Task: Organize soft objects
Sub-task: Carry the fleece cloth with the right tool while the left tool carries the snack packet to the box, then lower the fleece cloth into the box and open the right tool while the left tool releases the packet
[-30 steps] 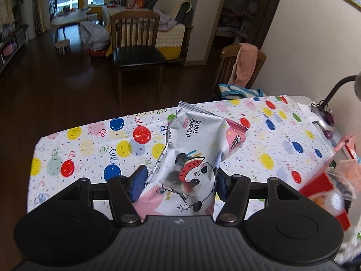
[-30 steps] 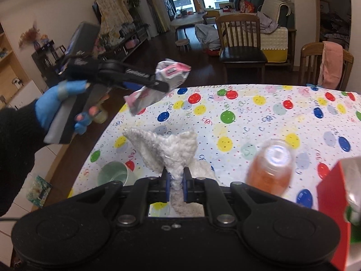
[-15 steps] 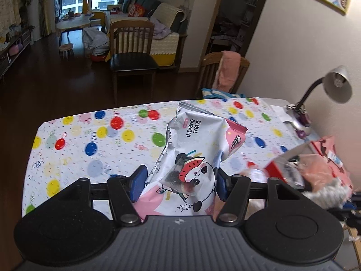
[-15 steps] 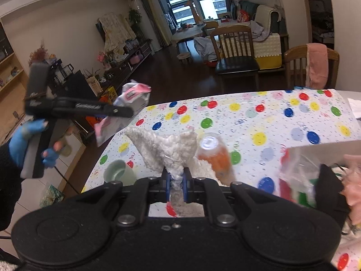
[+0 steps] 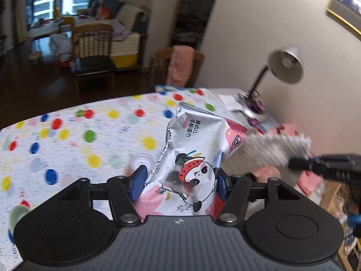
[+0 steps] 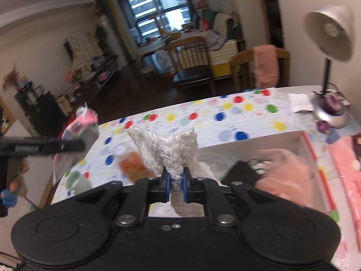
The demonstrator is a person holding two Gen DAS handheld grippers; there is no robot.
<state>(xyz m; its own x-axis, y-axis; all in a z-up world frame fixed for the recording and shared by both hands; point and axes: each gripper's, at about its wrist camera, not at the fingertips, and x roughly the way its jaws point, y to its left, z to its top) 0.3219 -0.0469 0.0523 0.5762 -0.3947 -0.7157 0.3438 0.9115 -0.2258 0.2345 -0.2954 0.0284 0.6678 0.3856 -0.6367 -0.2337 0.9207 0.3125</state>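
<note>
My left gripper (image 5: 179,180) is shut on a silver and pink wipes pack (image 5: 198,140) with a panda print, its blue pads pressing both sides. My right gripper (image 6: 176,178) is shut on a white fluffy cloth (image 6: 164,149) that sticks up between its pads. Both are held in the air over the dotted tablecloth (image 5: 67,135). In the right wrist view the left gripper (image 6: 76,145) with the pack (image 6: 81,126) is at the far left. The left wrist view shows the right gripper (image 5: 300,163) and the cloth (image 5: 270,149) at the right.
A white-walled box (image 6: 248,142) with a red edge sits right of the cloth, holding pink soft things (image 6: 284,169) and a black item (image 6: 241,174). An orange bottle (image 6: 130,162) and a green cup (image 6: 77,180) stand on the table. A desk lamp (image 6: 331,33) is at the far right.
Both grippers have swept to the right across the table with their loads, towards the box and the lamp. Neither grip has changed.
</note>
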